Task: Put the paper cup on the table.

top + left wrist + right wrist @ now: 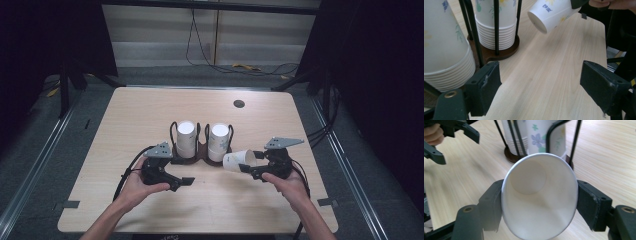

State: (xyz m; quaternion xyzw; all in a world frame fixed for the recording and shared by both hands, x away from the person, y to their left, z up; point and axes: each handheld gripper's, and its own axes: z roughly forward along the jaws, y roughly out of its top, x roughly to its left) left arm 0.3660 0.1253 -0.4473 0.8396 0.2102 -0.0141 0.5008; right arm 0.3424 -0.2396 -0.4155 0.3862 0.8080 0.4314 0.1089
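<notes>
A single white paper cup with a small blue and yellow flower print (239, 161) is lying on its side in the air just above the light wooden bench (150, 110), to the right of centre. Its long axis is running left to right across the scene, the closed base pointing left toward the cup holder and the open mouth facing right, back into the right claw (248, 170). The right claw's two black jaws are pressing on opposite sides of the cup near its rim, squeezing the mouth slightly oval.

The right gripper view is looking straight into the cup's (539, 195) bare white inside down to its round bottom, while the left gripper view is showing the cup's (551, 13) outside with its print and its recessed base.

Just left of the cup, a dark brown double holder with black wire uprights (200, 152) is carrying two stacks of upside-down white paper cups (186, 137), side by side at mid-bench.

The left claw (182, 182) is hovering nearer, left of centre, its jaws standing wide apart with nothing between them.
</notes>
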